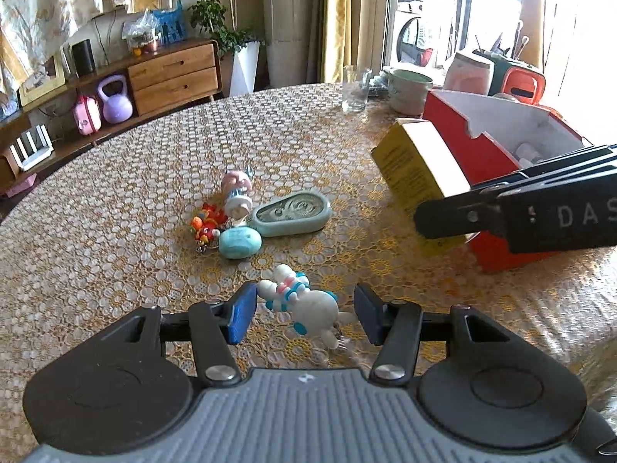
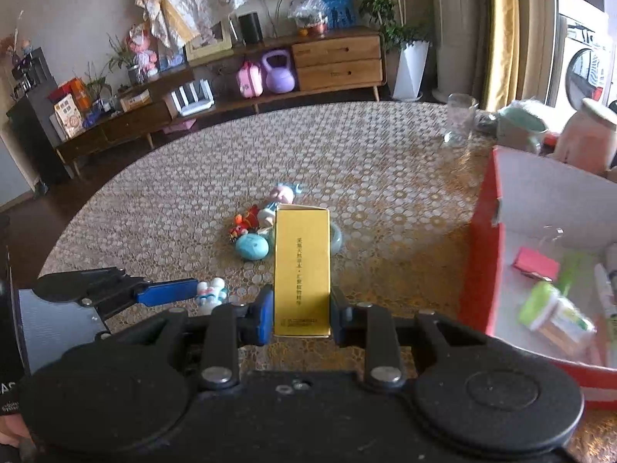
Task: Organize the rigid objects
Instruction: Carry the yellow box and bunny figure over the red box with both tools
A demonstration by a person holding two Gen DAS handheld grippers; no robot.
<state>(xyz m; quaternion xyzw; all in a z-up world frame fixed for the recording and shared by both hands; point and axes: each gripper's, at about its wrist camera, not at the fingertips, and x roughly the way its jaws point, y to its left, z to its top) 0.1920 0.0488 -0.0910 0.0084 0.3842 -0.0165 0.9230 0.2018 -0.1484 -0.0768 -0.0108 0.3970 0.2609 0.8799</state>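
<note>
Container: a red cardboard box [image 2: 478,254] with a white interior stands open at the right of the table [image 1: 154,193]. Contents seen from the right wrist view: a pink block [image 2: 536,264], a green-and-white tub [image 2: 555,314] lying tilted, and a white tube-like item [image 2: 605,293] against the far side. The box's right portion runs out of frame, and motion blur softens everything inside it (labels unreadable).

Right gripper [image 2: 301,316]: clenched on a yellow carton [image 2: 302,270], pads pressed to both long sides. The carton is tall, narrow and printed with dark vertical text; it is held off the tablecloth, just beside the box's near-left wall. In the left wrist view the same carton [image 1: 416,169] partly covers the box front.

Left gripper [image 1: 304,314]: released, fingers spread to either side of a white rabbit figurine [image 1: 304,303] with blue and pink trim, lying on its side on the cloth. Contact with the pads cannot be confirmed.

Mid-table cluster, items touching: a teal oval case [image 1: 291,214], a teal egg-shaped piece [image 1: 240,243], a pink-haired doll [image 1: 237,193] and a red-orange toy [image 1: 206,223]. The carton hides part of this cluster in the right wrist view.
</note>
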